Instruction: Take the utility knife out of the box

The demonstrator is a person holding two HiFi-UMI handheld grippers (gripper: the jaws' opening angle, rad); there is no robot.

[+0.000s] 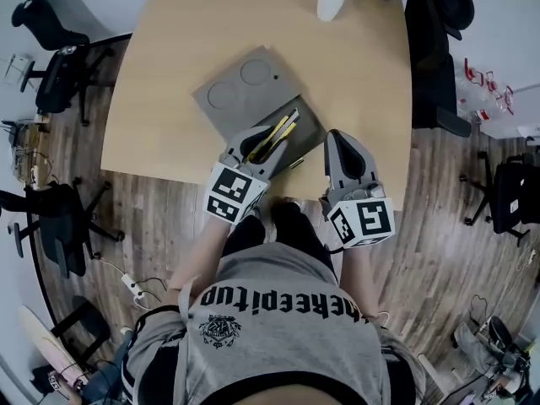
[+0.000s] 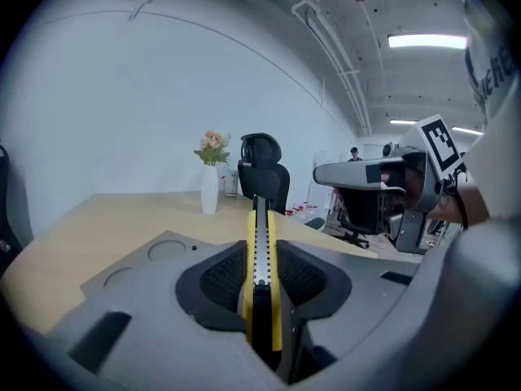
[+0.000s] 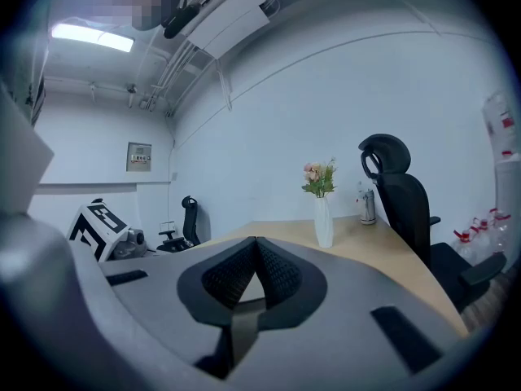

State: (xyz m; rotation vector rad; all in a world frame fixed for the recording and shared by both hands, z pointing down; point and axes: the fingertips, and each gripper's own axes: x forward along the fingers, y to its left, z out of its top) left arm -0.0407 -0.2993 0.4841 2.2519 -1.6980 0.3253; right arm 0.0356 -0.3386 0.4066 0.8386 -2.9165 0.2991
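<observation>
Holding the knife (image 2: 260, 300) edge-on between its pads, my left hand-held gripper (image 2: 261, 247) seems to have it clear of the box (image 1: 245, 91), above the near edge of the tabletop (image 1: 186, 49). My right hand-held gripper (image 3: 255, 241) is closed on nothing, just beside it.

The hold worries me. The pads press only on the slim faces, and much of the knife's length sticks out ahead of them. A quick swing or a bump against the box could make it pivot or slide out. If it dropped this close to the edge, I judge it might go to the floor rather than the tabletop. My right hand-held gripper sits near enough that a careless move could knock the knife.

I cannot tell whether the blade is out, because the tip runs into the dark chair (image 2: 262, 173) behind it. The knife's rear end is lost in the shadow between the jaws. From the head view my hand-held grippers cover the near part of the box. Two yellow strips show close together there, and I cannot say whether both are the knife
</observation>
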